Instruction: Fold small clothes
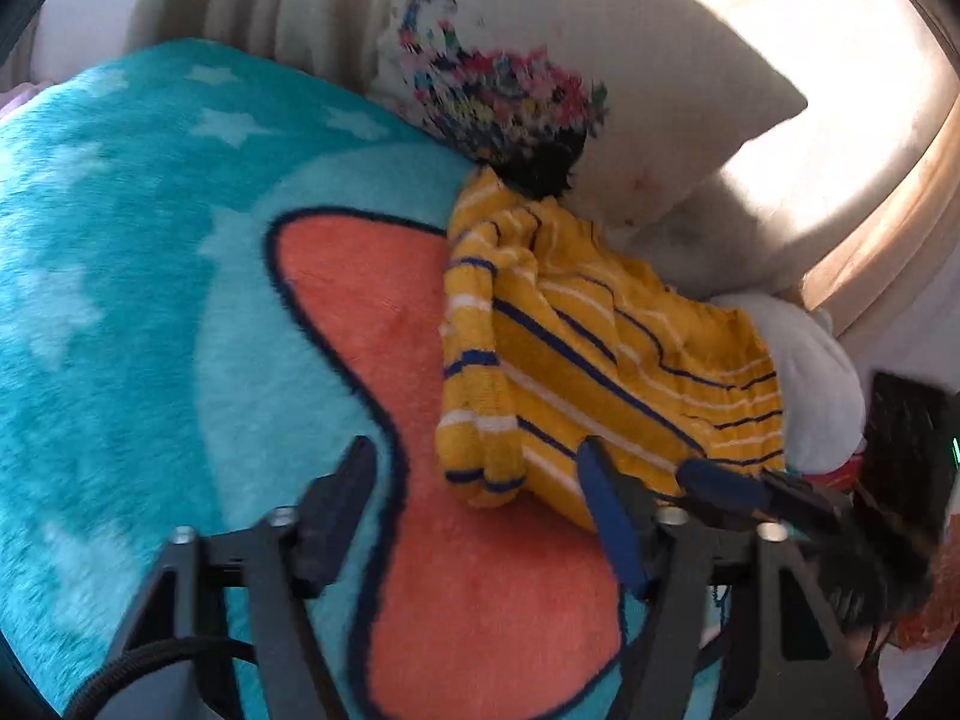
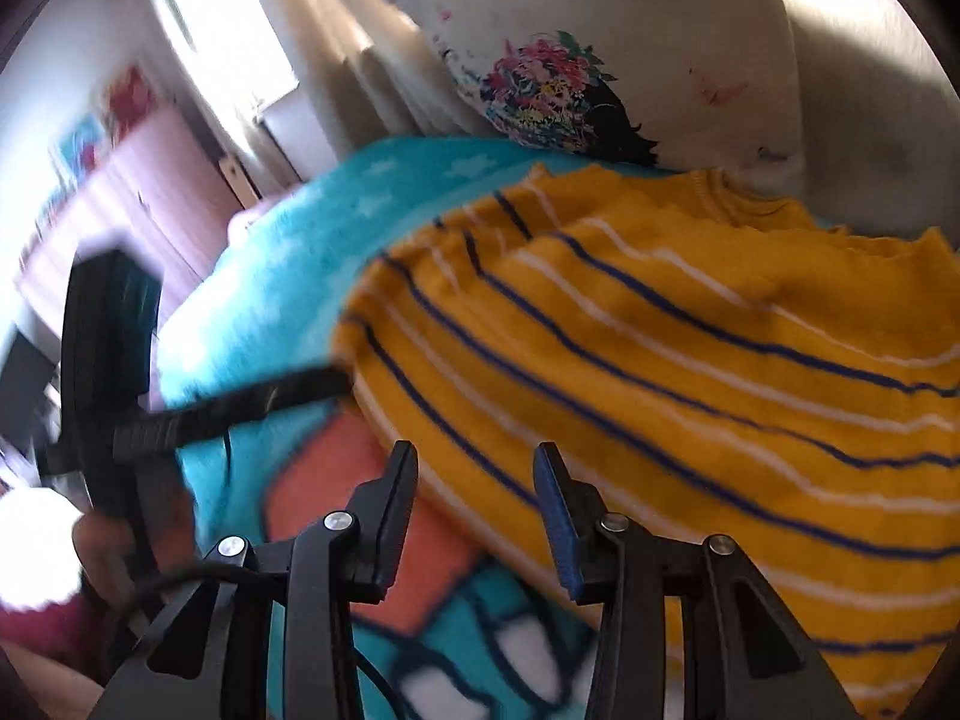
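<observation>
A small yellow top (image 1: 600, 348) with blue and white stripes lies crumpled on the teal blanket (image 1: 120, 276), against a pillow. In the left wrist view my left gripper (image 1: 474, 468) stands open, and the garment's near corner lies between its fingertips without being pinched. My right gripper (image 1: 762, 489) reaches the garment's right hem there. The right wrist view has the striped top (image 2: 690, 372) filling its right half. My right gripper (image 2: 474, 462) is open over the garment's lower edge, pads apart. My left gripper (image 2: 240, 405) shows blurred at the left, one finger reaching the cloth's edge.
A white pillow (image 1: 600, 60) with a colourful print leans behind the garment. A white plush toy (image 1: 822, 384) lies at its right, with a dark object (image 1: 906, 438) beyond. The blanket bears an orange shape (image 1: 390, 312). Curtains (image 2: 336, 42) and pink furniture (image 2: 150, 180) stand behind.
</observation>
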Demonstrator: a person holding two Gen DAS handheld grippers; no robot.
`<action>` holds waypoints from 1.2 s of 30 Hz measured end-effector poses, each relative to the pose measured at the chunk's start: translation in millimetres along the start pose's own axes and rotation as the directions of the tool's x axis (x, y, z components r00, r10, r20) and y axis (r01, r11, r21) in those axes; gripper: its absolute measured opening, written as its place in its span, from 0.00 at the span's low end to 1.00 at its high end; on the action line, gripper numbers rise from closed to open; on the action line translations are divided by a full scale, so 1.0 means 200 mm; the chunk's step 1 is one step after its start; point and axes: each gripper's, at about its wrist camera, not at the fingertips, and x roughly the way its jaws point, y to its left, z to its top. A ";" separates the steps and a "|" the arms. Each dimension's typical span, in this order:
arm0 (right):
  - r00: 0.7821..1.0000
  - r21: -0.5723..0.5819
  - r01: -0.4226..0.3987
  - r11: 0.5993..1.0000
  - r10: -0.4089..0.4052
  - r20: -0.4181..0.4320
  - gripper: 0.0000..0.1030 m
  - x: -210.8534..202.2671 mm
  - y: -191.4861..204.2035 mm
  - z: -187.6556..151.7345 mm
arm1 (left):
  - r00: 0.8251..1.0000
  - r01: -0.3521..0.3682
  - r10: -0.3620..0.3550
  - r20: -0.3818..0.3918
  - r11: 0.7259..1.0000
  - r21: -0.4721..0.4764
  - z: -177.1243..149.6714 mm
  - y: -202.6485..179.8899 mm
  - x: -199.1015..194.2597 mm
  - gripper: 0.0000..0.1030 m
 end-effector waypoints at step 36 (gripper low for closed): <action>0.995 -0.149 0.050 0.988 -0.063 -0.083 0.07 0.01 -0.08 -0.16 | 0.976 -0.176 0.211 -0.052 0.908 0.381 0.09 0.14 -0.16 0.21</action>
